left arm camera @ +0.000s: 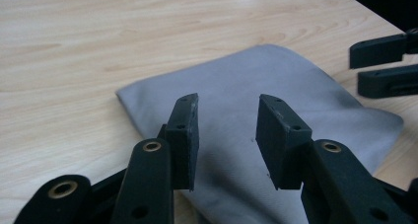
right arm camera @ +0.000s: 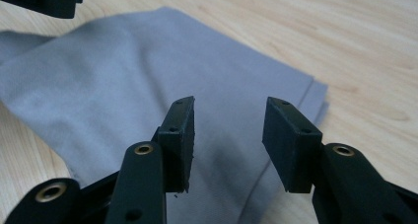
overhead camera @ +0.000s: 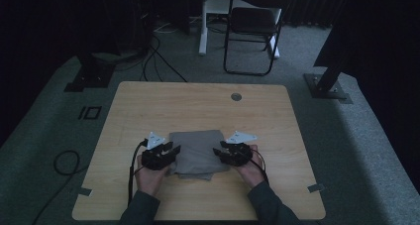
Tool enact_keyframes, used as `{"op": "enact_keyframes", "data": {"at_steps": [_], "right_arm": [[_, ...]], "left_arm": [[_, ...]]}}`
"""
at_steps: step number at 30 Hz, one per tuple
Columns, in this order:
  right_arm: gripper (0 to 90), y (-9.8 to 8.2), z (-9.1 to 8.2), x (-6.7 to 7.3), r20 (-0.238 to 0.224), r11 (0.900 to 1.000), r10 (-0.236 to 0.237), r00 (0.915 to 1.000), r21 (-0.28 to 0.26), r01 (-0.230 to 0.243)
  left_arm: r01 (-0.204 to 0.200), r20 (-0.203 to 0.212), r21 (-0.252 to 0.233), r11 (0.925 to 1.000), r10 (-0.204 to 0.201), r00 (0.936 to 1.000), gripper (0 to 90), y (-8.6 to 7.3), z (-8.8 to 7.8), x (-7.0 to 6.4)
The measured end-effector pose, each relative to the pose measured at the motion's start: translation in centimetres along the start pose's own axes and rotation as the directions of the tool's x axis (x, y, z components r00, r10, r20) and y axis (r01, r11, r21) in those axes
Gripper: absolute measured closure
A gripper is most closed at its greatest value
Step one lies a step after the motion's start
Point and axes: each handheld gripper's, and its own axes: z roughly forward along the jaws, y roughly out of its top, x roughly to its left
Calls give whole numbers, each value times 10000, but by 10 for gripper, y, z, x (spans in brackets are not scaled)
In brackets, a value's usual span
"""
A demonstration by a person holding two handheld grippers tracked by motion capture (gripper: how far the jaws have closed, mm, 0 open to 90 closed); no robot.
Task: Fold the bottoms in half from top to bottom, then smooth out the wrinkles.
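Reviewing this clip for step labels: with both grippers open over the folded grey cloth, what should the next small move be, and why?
Probably lift both away. The folded grey cloth lies flat on the table, and the left gripper and right gripper stand open above it with nothing pinched between their pads, so this fold looks finished and released.

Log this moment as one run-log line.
left claw: open over folded grey cloth | right claw: open over cloth | cloth: flat on table
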Motion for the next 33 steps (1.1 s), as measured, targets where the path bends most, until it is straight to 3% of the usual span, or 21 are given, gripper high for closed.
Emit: {"op": "enact_keyframes", "data": {"at_steps": [12, 19, 26, 29, 30, 33], "right_arm": [[549, -6, 4, 1, -104, 9997, 27, 9999, 224, -24], [521, -11, 7, 8, -193, 9985, -161, 9997, 523, 171], [487, -19, 12, 13, -386, 9951, -176, 9991, 961, 213], [480, -23, 13, 16, -365, 9929, -204, 9991, 1165, 245], [454, -28, 12, 20, -345, 9892, -382, 9987, 1401, 427], [445, -32, 10, 21, -419, 9881, -358, 9985, 1483, 416]], "left_arm": [[-163, 12, 402, 9991, 162, 9999, 612, -6, 8, -2], [-556, 76, 790, 9953, 551, 9984, 591, -14, 8, -5], [-612, 194, 1399, 9883, 591, 9981, 573, -36, 9, -11], [-627, 202, 1413, 9880, 604, 9980, 568, -38, 9, -12], [-728, 211, 1589, 9846, 703, 9973, 561, -47, 5, -16], [-777, 262, 1691, 9825, 743, 9969, 558, -52, 2, -18]]}}
